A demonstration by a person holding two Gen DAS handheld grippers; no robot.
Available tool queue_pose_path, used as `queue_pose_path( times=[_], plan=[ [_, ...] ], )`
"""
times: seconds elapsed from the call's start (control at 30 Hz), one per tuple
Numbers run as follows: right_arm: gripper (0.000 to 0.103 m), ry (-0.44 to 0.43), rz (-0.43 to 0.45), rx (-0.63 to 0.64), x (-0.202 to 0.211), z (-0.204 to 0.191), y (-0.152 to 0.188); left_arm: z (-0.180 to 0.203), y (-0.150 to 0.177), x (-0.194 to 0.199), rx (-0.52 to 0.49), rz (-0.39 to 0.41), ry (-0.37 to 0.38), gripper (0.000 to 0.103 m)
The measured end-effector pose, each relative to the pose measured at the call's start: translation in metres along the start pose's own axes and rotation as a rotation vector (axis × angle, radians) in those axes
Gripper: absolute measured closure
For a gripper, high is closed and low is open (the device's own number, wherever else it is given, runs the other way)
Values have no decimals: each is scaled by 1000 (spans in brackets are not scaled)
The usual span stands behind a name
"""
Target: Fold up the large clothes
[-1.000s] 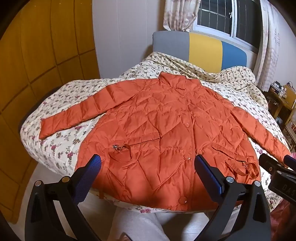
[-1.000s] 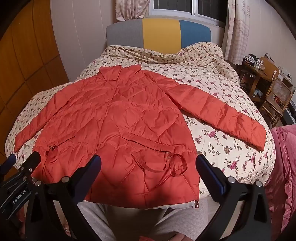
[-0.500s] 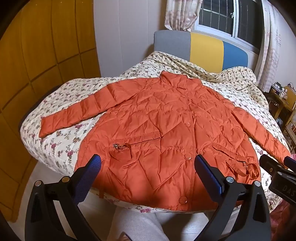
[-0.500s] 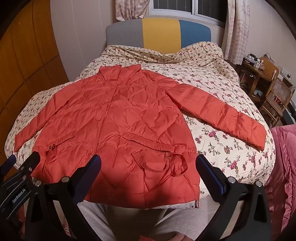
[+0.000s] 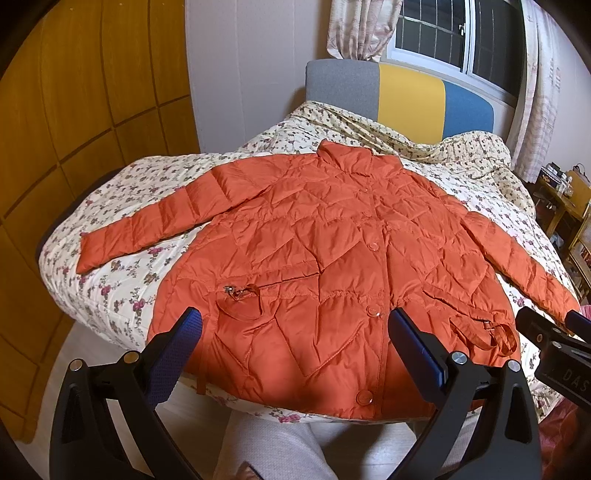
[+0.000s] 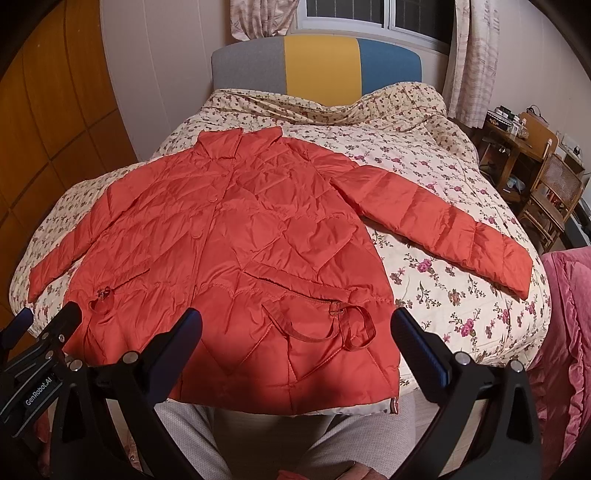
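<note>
Here, the orange quilted jacket (image 5: 332, 266) lies flat, front up, both sleeves spread, on the floral bedspread (image 6: 443, 288). Behind the bed: tricolour headboard (image 6: 317, 62), curtained window (image 5: 443, 37). Left gripper (image 5: 295, 339) and right gripper (image 6: 295, 336) hover before the jacket's hem, jaws wide apart, gripping nothing.

home bedroom | bed (image 6: 443, 295), headboard (image 6: 317, 62), curtained window (image 5: 436, 33)

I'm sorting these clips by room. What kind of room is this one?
A bedroom, most likely: the orange jacket lies spread on a bed with a floral quilt and a padded headboard, beneath a curtained window. Both grippers hang open.
</note>
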State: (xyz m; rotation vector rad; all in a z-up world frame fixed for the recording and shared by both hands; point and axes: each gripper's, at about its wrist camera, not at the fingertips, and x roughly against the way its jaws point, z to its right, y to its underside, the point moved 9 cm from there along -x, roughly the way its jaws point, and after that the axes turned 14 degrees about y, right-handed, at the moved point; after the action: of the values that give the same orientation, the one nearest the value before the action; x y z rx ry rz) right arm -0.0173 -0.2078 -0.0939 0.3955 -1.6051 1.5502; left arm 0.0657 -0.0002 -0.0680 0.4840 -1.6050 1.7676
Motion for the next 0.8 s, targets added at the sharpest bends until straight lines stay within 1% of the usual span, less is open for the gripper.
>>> queue_pose_path(
  times=[0.8],
  plan=[
    [2, 1, -5, 2, -1, 1, 3, 3, 4, 1, 4, -4, 2, 3]
  ],
)
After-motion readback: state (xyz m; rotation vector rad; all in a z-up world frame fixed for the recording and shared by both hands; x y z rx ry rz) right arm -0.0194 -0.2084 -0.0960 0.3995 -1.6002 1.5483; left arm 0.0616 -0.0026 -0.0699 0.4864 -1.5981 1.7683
